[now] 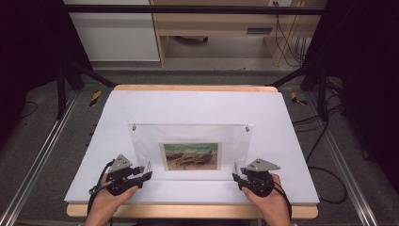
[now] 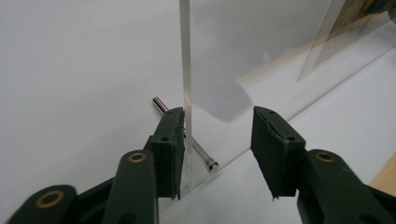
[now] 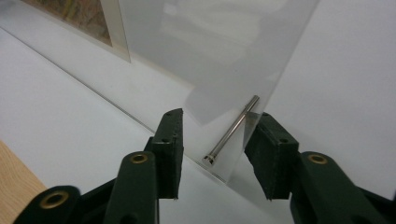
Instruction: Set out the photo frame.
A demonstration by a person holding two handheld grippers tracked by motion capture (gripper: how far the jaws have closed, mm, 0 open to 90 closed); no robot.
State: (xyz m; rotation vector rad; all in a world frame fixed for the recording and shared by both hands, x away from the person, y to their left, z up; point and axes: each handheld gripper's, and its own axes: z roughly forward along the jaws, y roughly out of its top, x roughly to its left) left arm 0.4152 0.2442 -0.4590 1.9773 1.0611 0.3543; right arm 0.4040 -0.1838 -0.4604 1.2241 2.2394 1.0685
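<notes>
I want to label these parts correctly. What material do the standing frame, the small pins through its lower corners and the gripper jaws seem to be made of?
The frame looks like clear acrylic or glass: the table shows through it, and its edge is glossy. The pins look like polished metal, silvery with bright highlights. The left gripper and right gripper have matte black jaws, probably plastic, perhaps with rubber pads; brass-coloured fasteners sit in them.

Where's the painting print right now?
High view: the print sits low and centred in the clear frame, mid-table, between the left gripper and right gripper.
</notes>
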